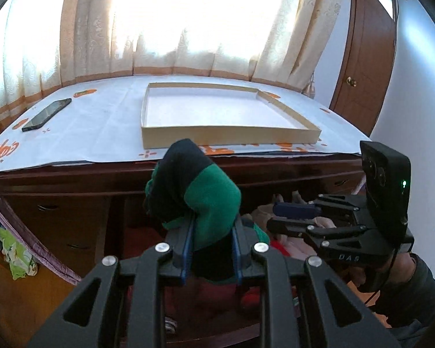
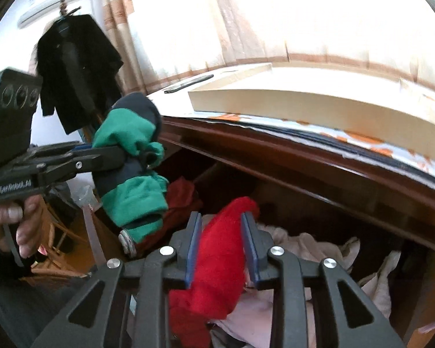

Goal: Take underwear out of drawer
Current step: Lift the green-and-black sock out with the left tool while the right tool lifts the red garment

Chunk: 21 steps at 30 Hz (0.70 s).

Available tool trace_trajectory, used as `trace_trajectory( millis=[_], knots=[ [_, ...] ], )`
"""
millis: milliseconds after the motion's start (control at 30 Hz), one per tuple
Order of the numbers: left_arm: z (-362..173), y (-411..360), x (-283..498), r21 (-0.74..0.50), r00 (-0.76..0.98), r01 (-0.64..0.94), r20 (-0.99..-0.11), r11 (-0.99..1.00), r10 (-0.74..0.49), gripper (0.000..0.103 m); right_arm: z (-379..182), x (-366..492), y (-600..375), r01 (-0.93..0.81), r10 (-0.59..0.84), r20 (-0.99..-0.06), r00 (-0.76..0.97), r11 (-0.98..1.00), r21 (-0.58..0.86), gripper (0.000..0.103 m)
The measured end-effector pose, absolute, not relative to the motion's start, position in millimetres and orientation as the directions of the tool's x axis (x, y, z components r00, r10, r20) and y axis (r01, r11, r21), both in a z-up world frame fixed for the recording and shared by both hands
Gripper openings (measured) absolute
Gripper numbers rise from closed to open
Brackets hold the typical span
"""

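Clothes [image 2: 304, 249] in drawer [image 2: 319, 203] (tray [image 1: 217, 137] bare)

You face a blown-out backlit curtain [image 1: 188, 23], leaving the open drawer [image 2: 304, 232] shadowy, the right view motion-blurred, fisheye edges curved.

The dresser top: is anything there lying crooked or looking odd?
Mostly tidy. The phone lies at a slant on the paper cover, not square to the empty shallow box beside it. Nothing spilled or damaged.
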<state>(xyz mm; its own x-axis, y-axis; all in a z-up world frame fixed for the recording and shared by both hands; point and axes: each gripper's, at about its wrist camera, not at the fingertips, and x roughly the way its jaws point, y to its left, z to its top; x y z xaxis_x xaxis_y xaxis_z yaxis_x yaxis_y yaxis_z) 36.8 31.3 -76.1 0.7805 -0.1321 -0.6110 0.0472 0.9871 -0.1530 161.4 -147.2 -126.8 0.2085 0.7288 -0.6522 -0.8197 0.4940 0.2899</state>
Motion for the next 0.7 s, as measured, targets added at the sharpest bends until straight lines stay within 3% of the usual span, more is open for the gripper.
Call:
trace_trajectory(
  millis=[133, 200, 233, 267, 433, 533, 600, 633, 700],
  knots=[
    [-77, 35, 36, -0.161, 0.782, 0.043, -0.608, 0.986, -0.134, 0.02, -132, 170, -144, -0.796, 0.713, -0.679, 0.178, 0.51, 0.326, 0.031],
    [-77, 38, 36, -0.167, 0.782, 0.042, -0.608, 0.985, -0.136, 0.02, -135, 173, -139, -0.792, 0.699, -0.696, 0.163, 0.513, 0.33, 0.052],
    [-78, 39, 37, -0.17, 0.78, 0.042, -0.61, 0.985, -0.138, 0.02, -137, 175, -134, -0.795, 0.68, -0.718, 0.152, 0.515, 0.319, 0.082],
    [-79, 40, 37, -0.172, 0.78, 0.042, -0.61, 0.984, -0.14, 0.02, -136, 174, -131, -0.801, 0.669, -0.727, 0.153, 0.515, 0.305, 0.092],
    [-83, 46, 37, -0.19, 0.78, 0.038, -0.608, 0.981, -0.148, 0.02, -151, 159, -90, -0.861, 0.476, -0.864, 0.161, 0.495, 0.112, 0.092],
    [-85, 51, 37, -0.203, 0.78, 0.033, -0.607, 0.979, -0.152, 0.02, -166, 162, -72, -0.866, 0.378, -0.916, 0.132, 0.494, 0.079, 0.091],
    [-86, 55, 36, -0.21, 0.781, 0.029, -0.605, 0.977, -0.153, 0.02, -173, 165, -65, -0.87, 0.347, -0.932, 0.104, 0.485, 0.084, 0.079],
    [-87, 56, 36, -0.213, 0.782, 0.027, -0.604, 0.977, -0.154, 0.02, -178, 168, -62, -0.868, 0.326, -0.94, 0.098, 0.49, 0.08, 0.058],
    [-88, 59, 35, -0.221, 0.784, 0.024, -0.601, 0.975, -0.156, 0.02, -179, 171, -62, -0.865, 0.335, -0.938, 0.088, 0.493, 0.095, 0.049]
  ],
)
